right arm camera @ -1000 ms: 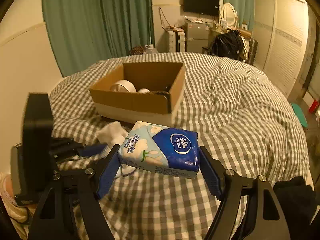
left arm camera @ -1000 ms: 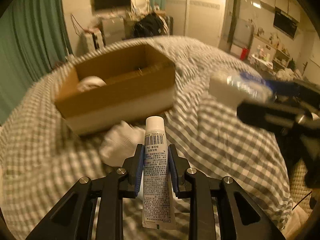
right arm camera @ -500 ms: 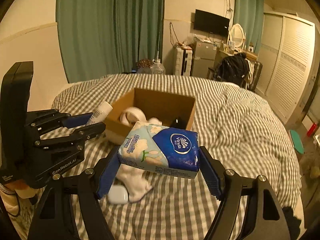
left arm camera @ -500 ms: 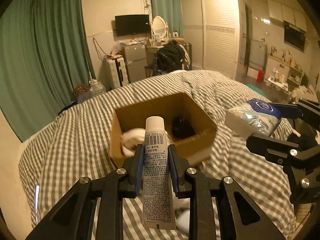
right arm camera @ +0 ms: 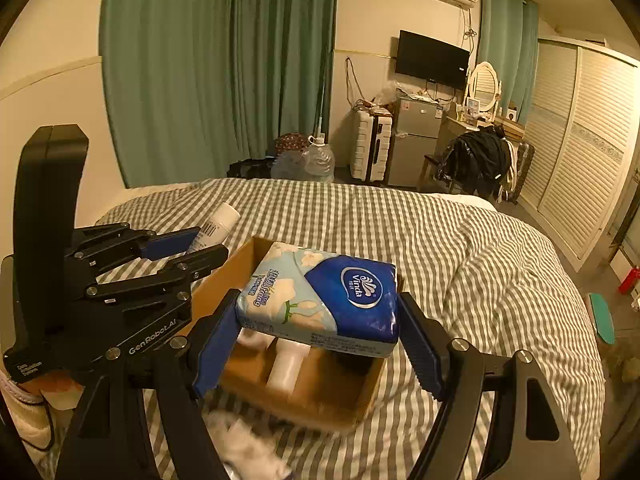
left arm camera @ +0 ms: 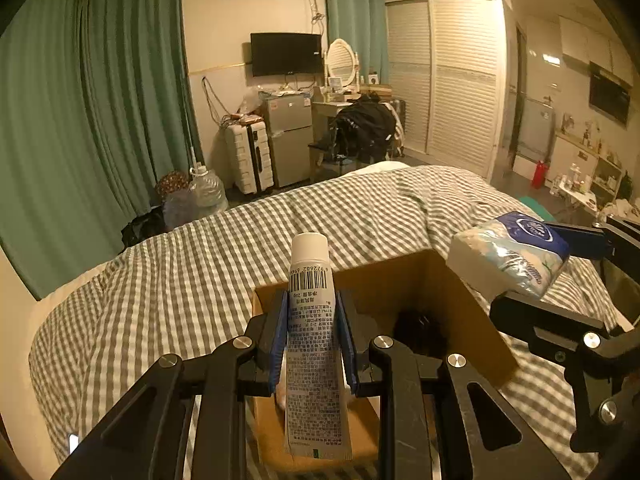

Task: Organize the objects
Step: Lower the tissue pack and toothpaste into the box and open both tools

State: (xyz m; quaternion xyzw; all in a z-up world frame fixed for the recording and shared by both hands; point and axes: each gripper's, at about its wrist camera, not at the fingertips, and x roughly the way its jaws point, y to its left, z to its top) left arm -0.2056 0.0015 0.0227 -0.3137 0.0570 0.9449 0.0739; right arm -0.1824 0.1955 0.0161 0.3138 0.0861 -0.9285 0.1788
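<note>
Right wrist: jaws clamp Vinda tissue pack (right arm camera: 320, 300); left jaws clamp barcoded tube (left arm camera: 314, 344).

L tool (left arm camera: 313, 344) & R tool (right arm camera: 319, 332) both clamped, side by side.

The tissue pack (right arm camera: 320, 300) hides much of the box (right arm camera: 304, 396) interior; white cloth (right arm camera: 248, 448) below it is blurred

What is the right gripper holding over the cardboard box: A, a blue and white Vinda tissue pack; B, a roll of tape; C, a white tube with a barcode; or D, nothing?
A: the right gripper is shut on the tissue pack, held above the cardboard box, while the left gripper holds the white tube.
</note>
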